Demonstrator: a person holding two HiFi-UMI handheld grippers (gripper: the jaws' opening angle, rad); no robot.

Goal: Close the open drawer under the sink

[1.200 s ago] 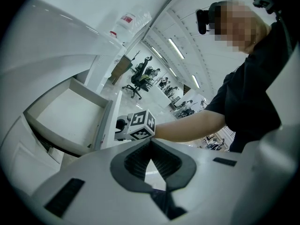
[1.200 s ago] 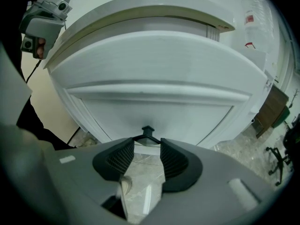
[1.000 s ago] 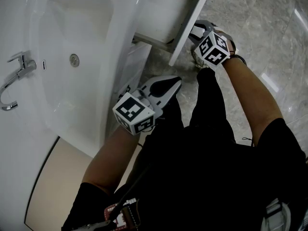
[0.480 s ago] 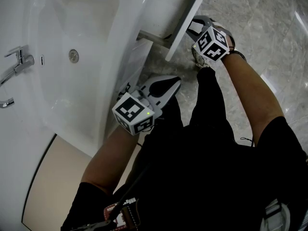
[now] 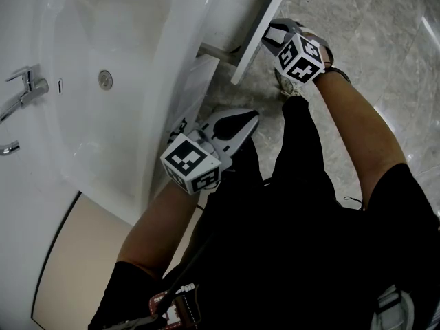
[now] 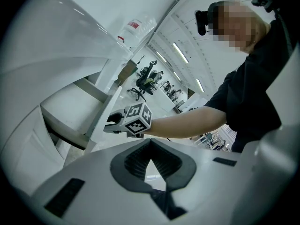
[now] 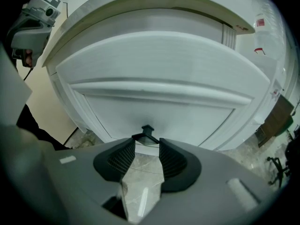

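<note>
Drawer [image 7: 159, 64] partly open, projecting from under the sink [image 5: 110, 60]. Right gripper [image 7: 147, 143] at the drawer front: jaws apart, just closing slightly, nothing between them. Left gripper [image 5: 255, 116] beside the sink: jaws together, empty.

Glossy grey marble floor [image 5: 385, 33] below me; long ceiling strip lights [image 6: 180, 52] and black office chairs [image 6: 143, 82] beyond.
</note>
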